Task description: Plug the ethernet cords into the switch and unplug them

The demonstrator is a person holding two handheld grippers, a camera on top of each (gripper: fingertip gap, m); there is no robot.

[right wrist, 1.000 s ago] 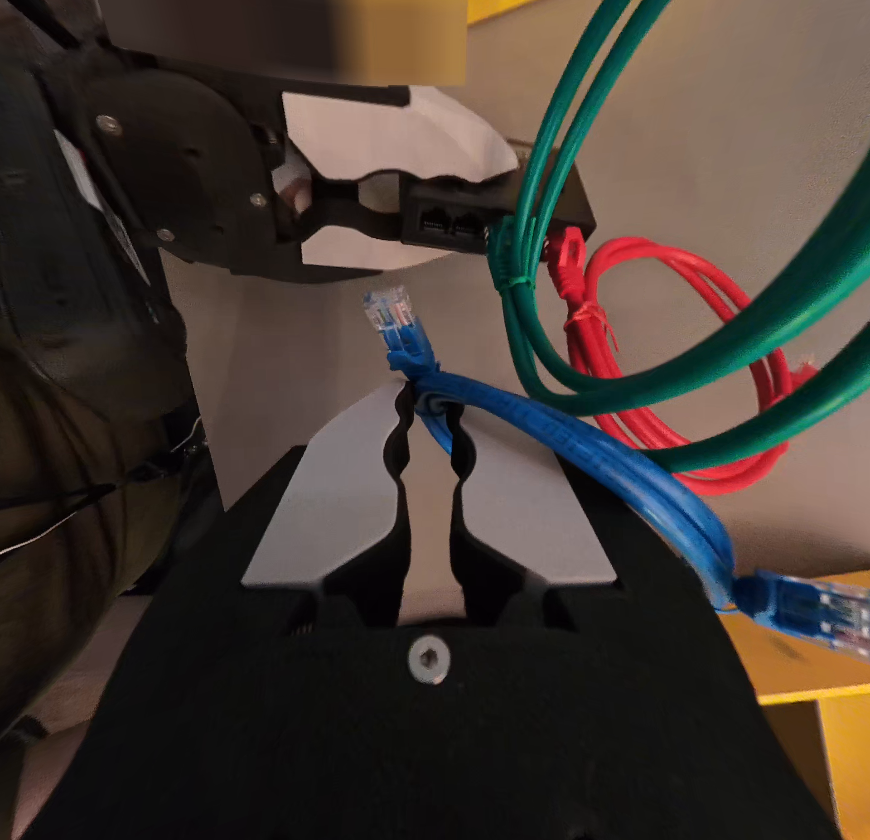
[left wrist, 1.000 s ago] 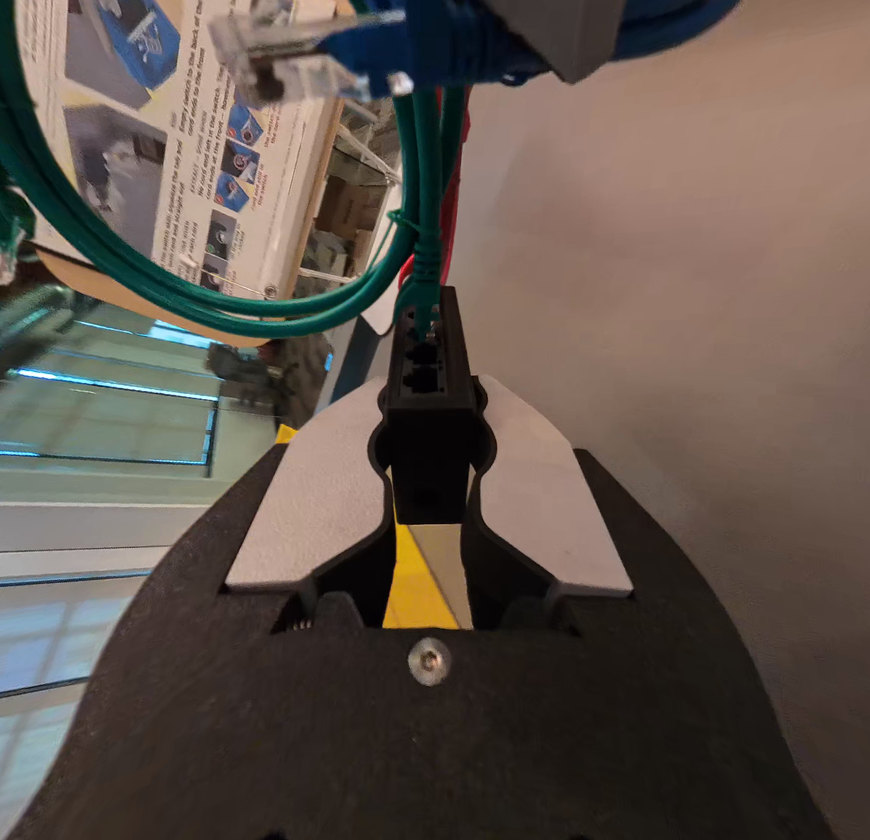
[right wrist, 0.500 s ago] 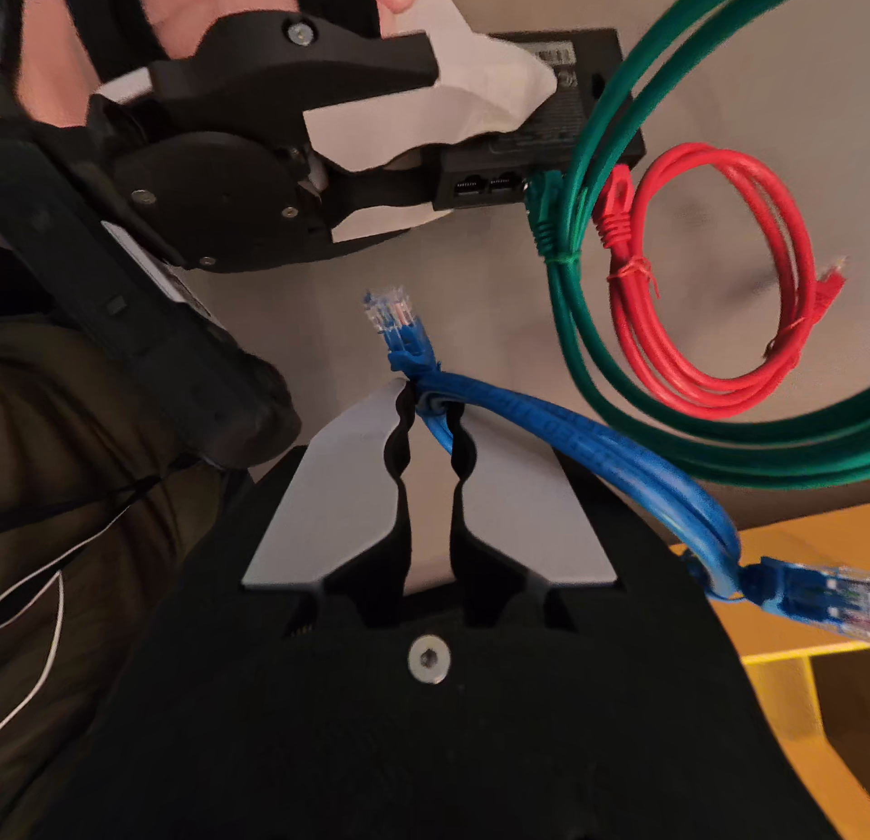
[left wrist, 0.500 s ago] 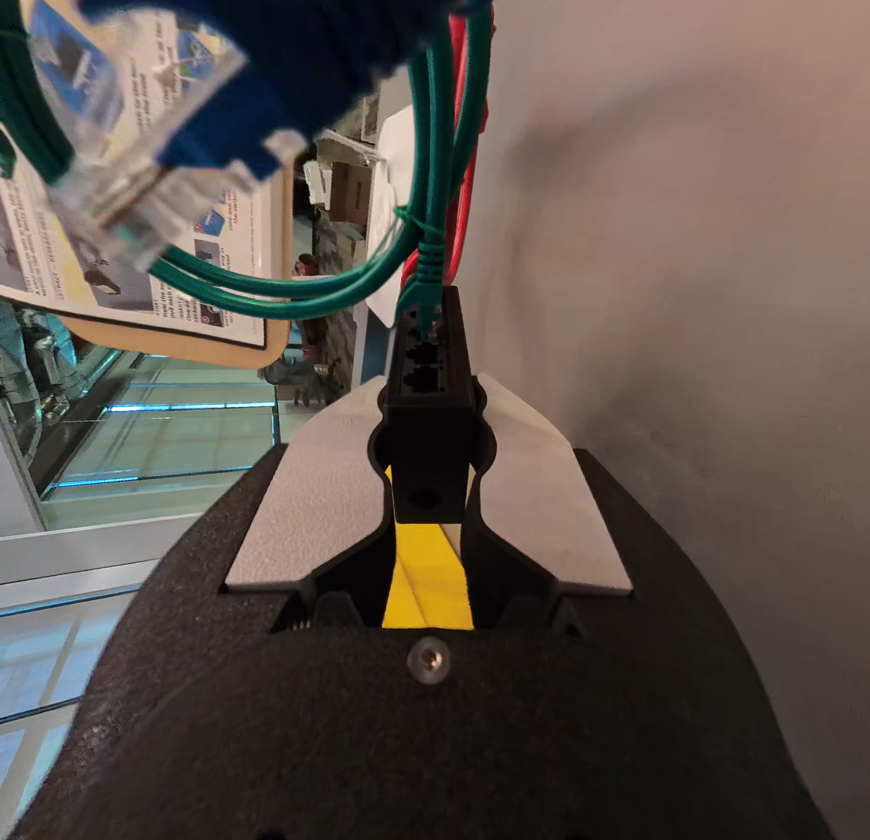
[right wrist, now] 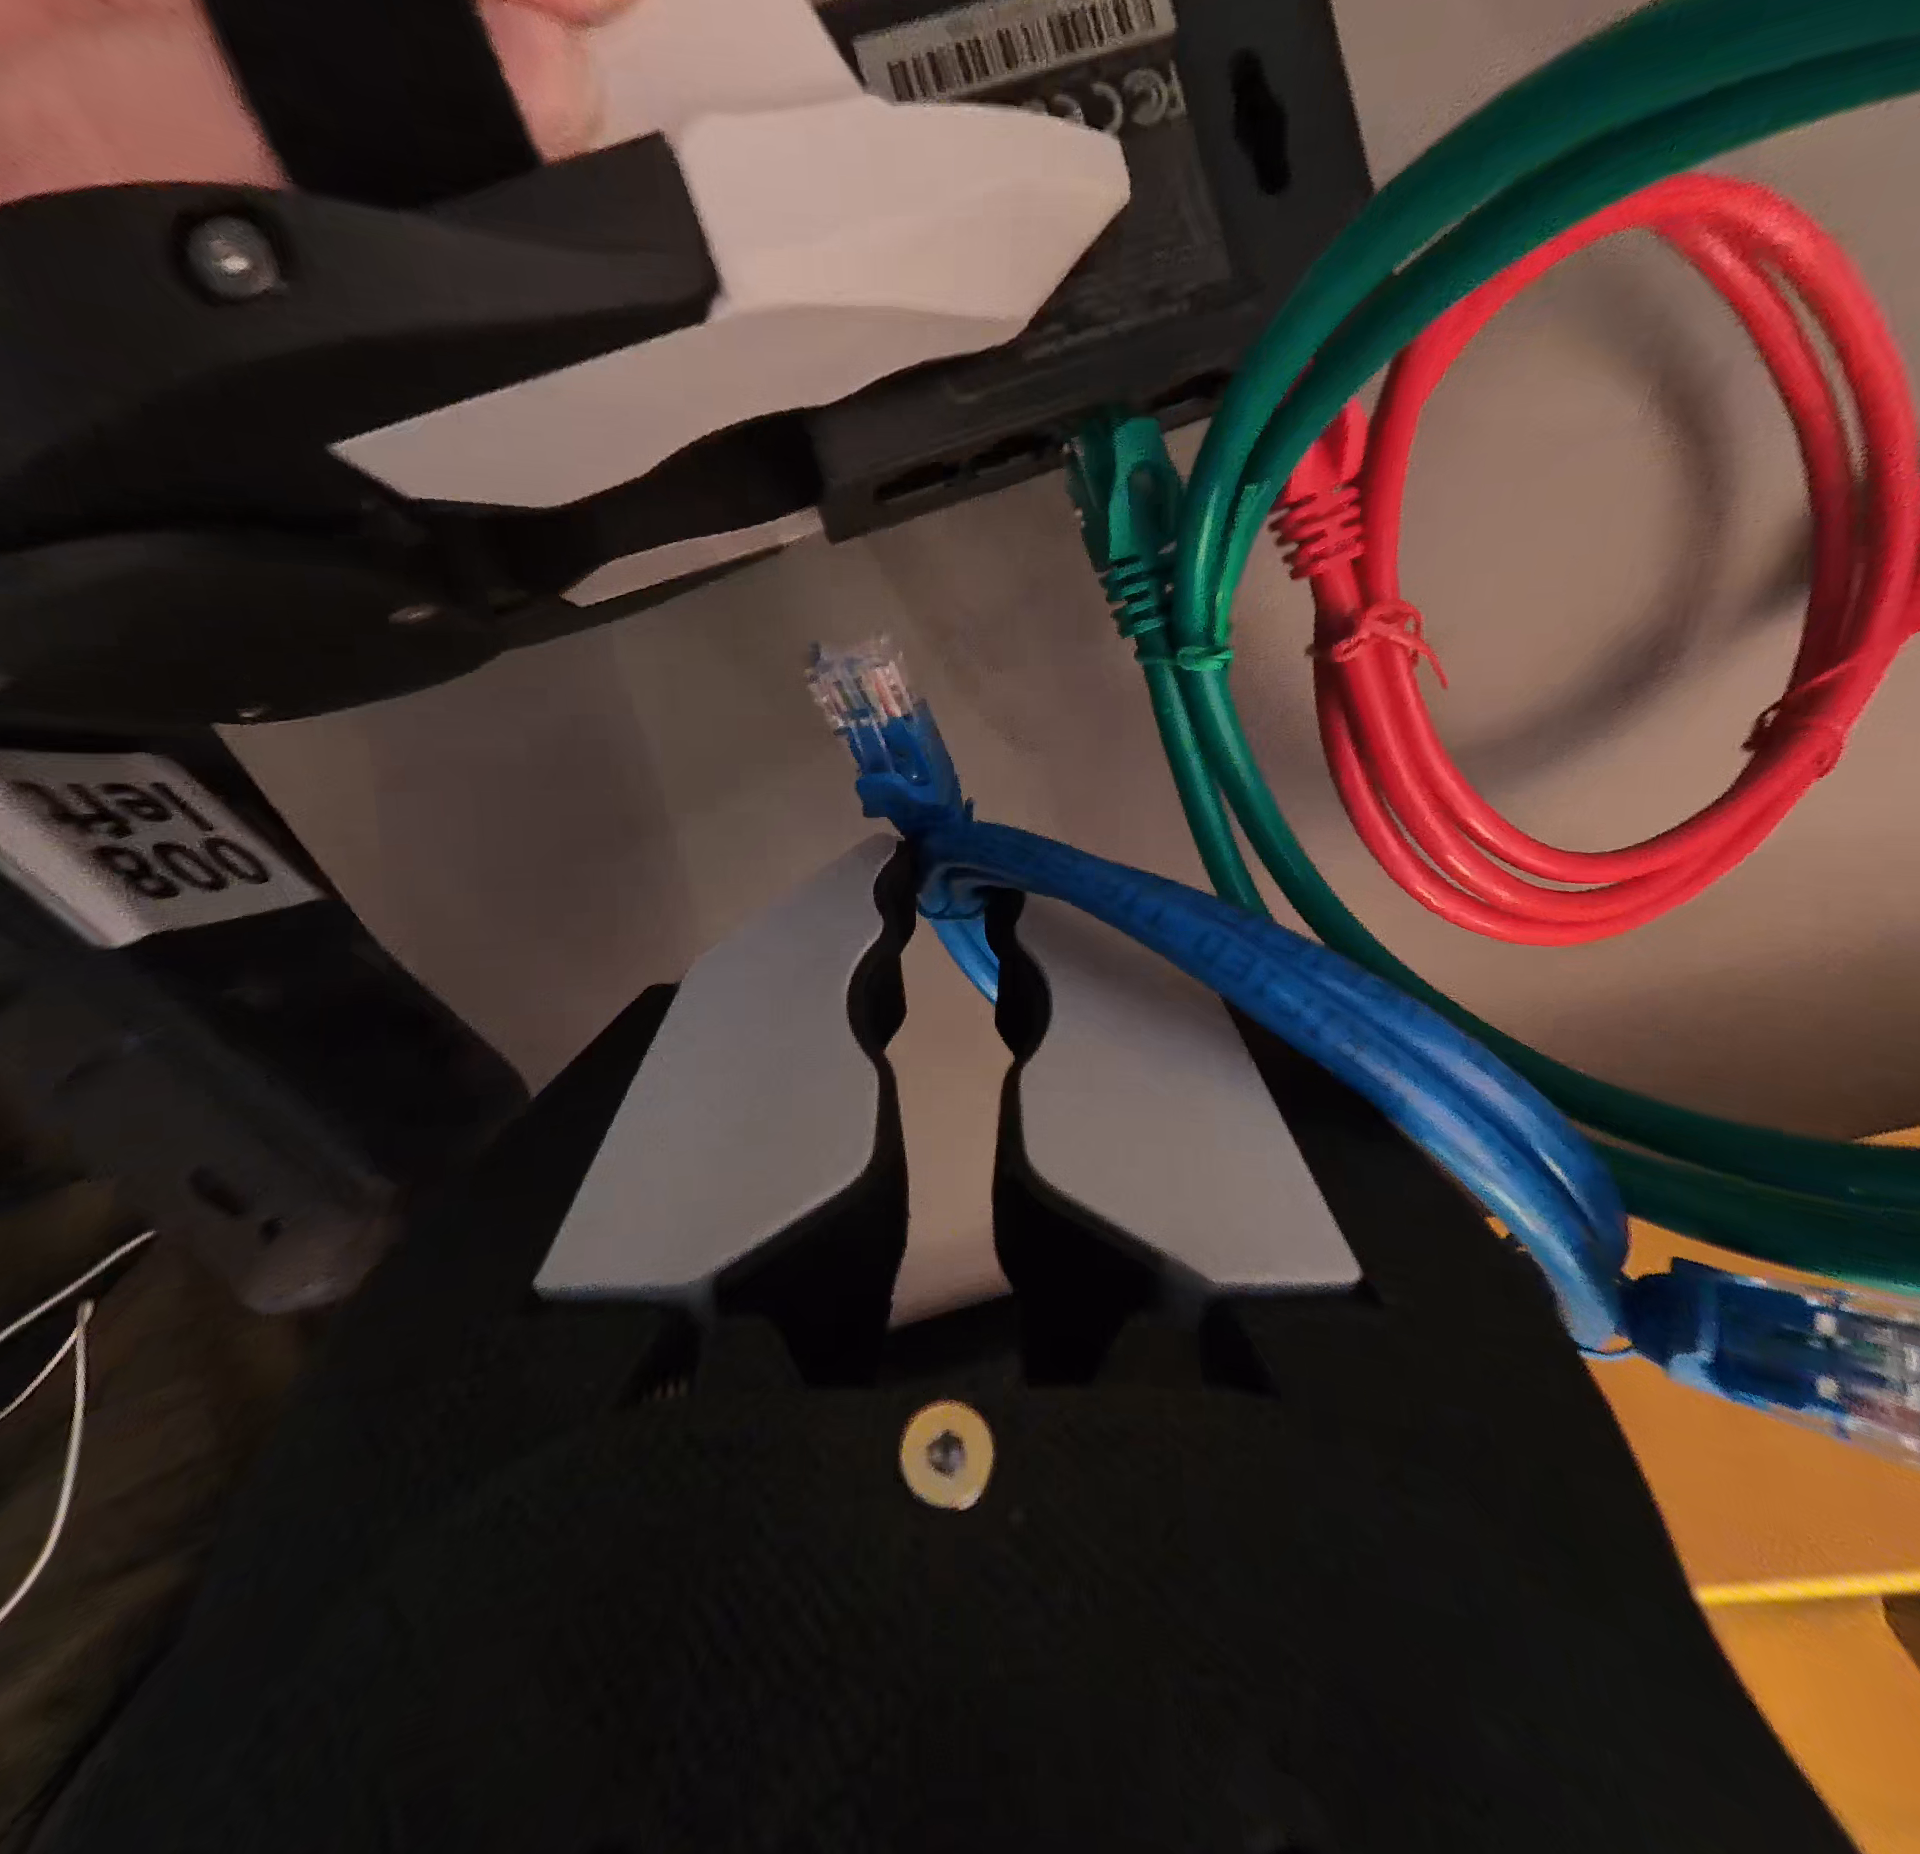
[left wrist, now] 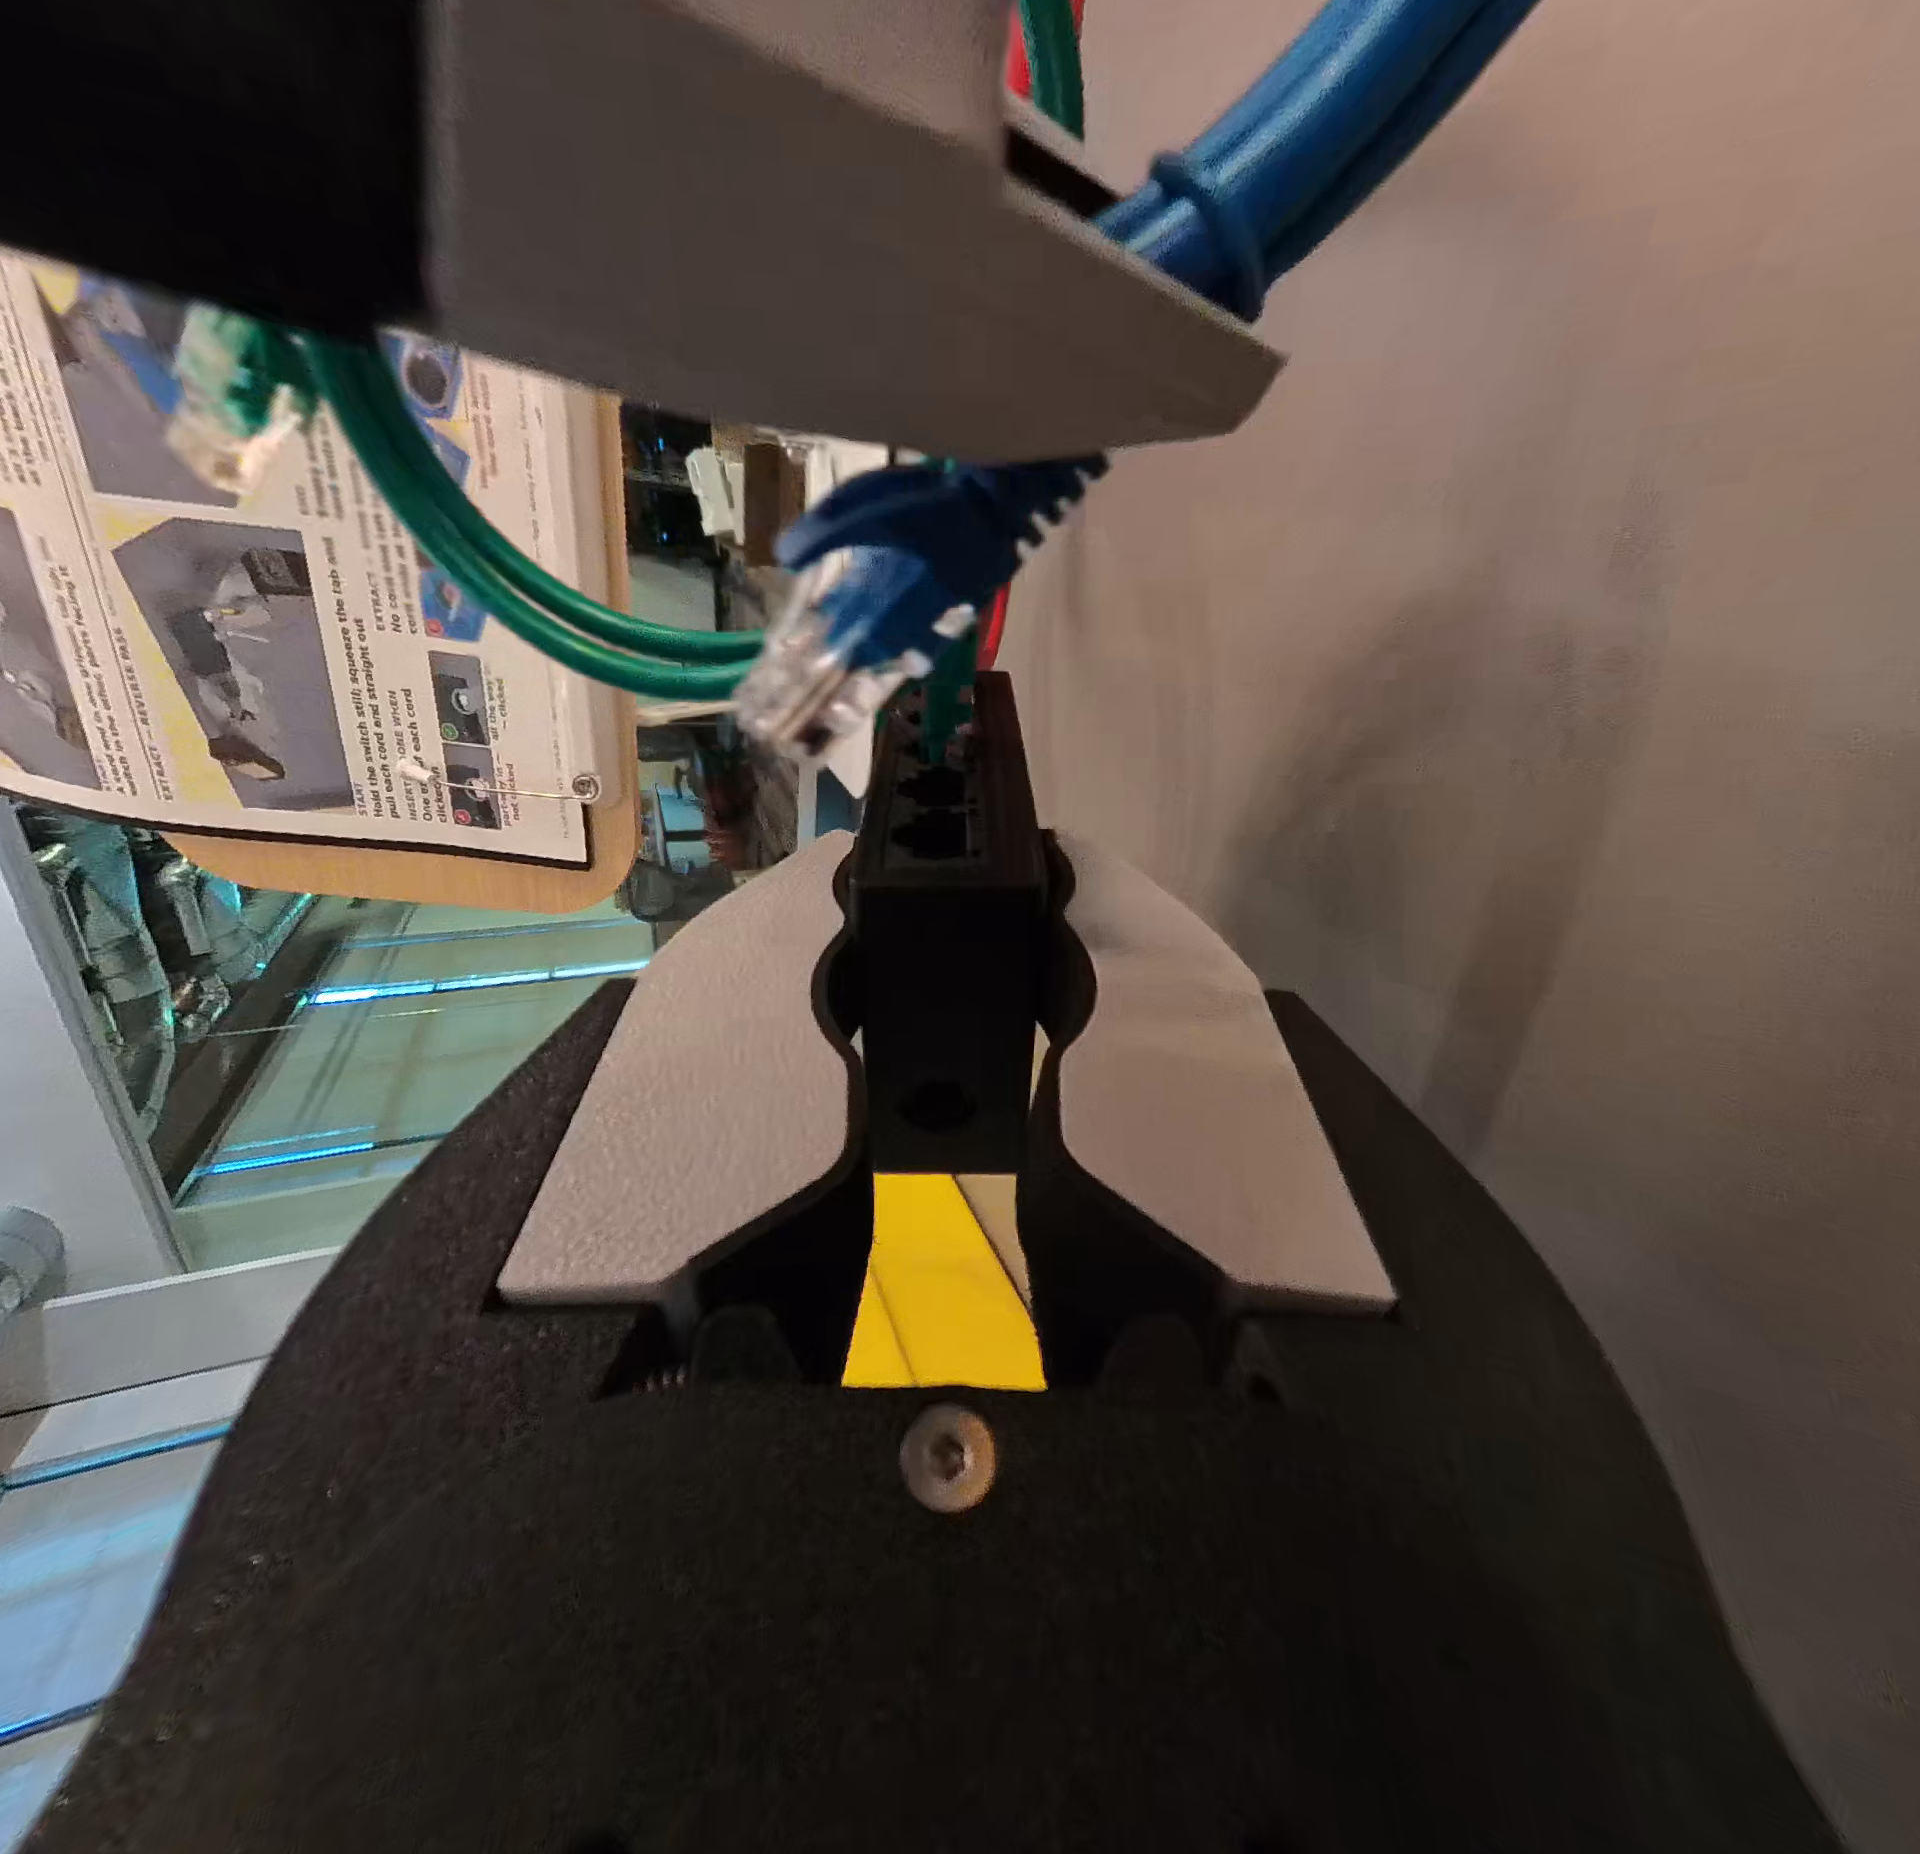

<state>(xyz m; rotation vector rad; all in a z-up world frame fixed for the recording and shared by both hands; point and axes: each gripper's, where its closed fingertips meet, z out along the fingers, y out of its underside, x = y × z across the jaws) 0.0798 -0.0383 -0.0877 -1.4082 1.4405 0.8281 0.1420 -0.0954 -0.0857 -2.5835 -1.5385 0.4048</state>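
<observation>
Left gripper (left wrist: 948, 931): our pale fingers are clamped on the sides of the small black plastic network switch (left wrist: 951, 817), held clear of the grey table (right wrist: 1039, 599).
Right gripper (right wrist: 943, 885): fingers pinched together on the blue ethernet cord (right wrist: 1247, 963) just behind its clear plug (right wrist: 857, 682), which points toward the switch's port face, not yet touching.
Done: we see the green ethernet cord (right wrist: 1127, 516) and the coiled red ethernet cord (right wrist: 1340, 516) seated in ports.
Left: we judge that the blue plug still needs inserting, then all three need unplugging.
</observation>
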